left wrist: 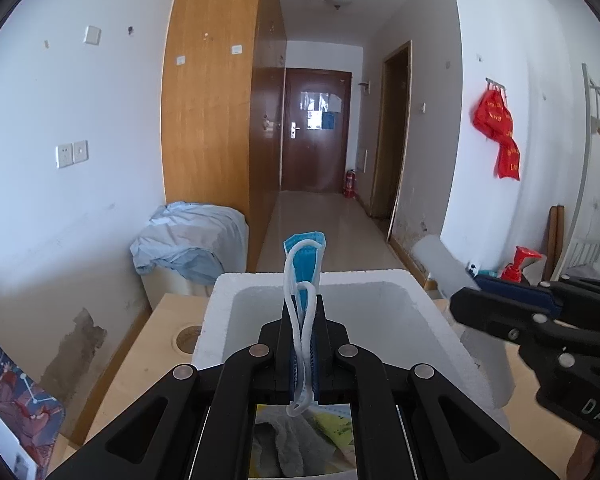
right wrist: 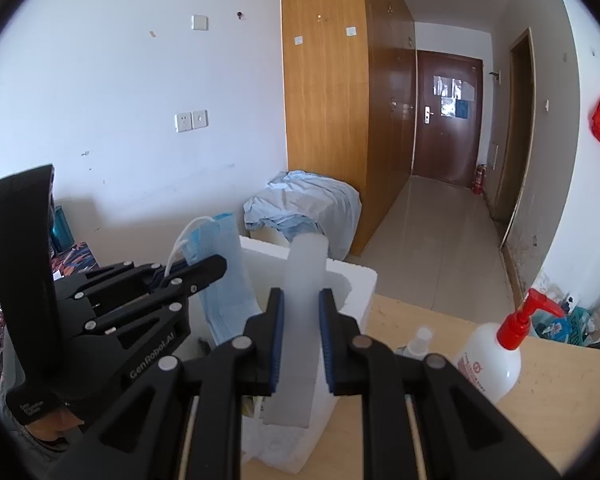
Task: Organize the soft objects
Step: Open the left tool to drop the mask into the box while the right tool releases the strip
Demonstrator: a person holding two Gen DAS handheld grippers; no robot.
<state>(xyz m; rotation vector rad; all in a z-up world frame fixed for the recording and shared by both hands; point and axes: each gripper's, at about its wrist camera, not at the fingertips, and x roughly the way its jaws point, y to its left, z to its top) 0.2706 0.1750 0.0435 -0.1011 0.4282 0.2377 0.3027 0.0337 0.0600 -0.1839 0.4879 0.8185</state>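
Left gripper point(left wrist: 303, 312) pinching face mask point(left wrist: 306, 256) above foam box point(left wrist: 228, 292) rim, right gripper point(right wrist: 300, 308) clamping possibly foam strip point(right wrist: 302, 300).

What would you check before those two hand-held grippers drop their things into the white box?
1. Left hand-held gripper shut on the mask: ok, folded mask and ear loops pinched between the pads.
2. Right hand-held gripper shut on the white strip: ok, both pads press its sides.
3. Foam box open on top: ok, no lid in view.
4. Room inside the box: cannot tell, its bottom is hidden.
5. Grippers clear of each other: ok, a gap shows between them.
6. Pump bottle out of the way: ok, it stands on the table right of the box.
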